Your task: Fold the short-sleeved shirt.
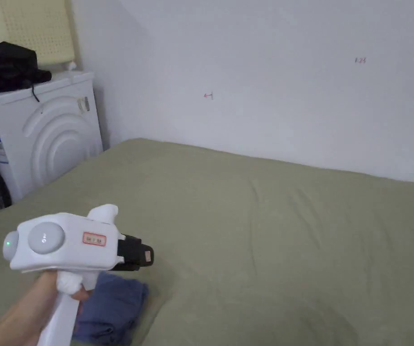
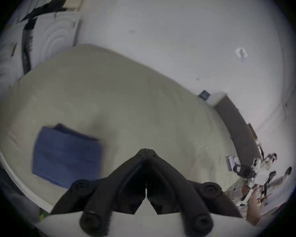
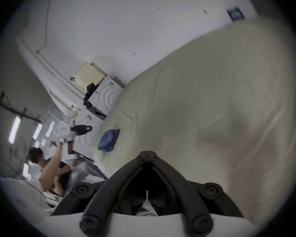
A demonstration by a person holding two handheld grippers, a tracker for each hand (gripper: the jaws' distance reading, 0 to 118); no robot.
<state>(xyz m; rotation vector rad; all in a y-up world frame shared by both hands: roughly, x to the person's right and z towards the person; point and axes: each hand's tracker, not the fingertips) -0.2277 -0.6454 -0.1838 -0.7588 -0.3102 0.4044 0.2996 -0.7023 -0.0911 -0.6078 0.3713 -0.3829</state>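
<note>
Folded blue shirt at the bed's near-left corner, under the left gripper.

The shirt (image 1: 111,311) lies as a compact, roughly square bundle on the olive bed (image 1: 269,225), close to the near-left edge; being so nearly square, it shows no clear long axis. The left gripper (image 1: 149,257) hangs just above it with its tip pointing away over the bed, so the cloth sits below and a little behind the tip; its jaws are pressed together and empty. The right gripper (image 3: 147,152), jaws likewise closed on nothing, is well apart over the bare bed. I judge the fold essentially done, and the left gripper much the nearer for any touch-up.
</note>
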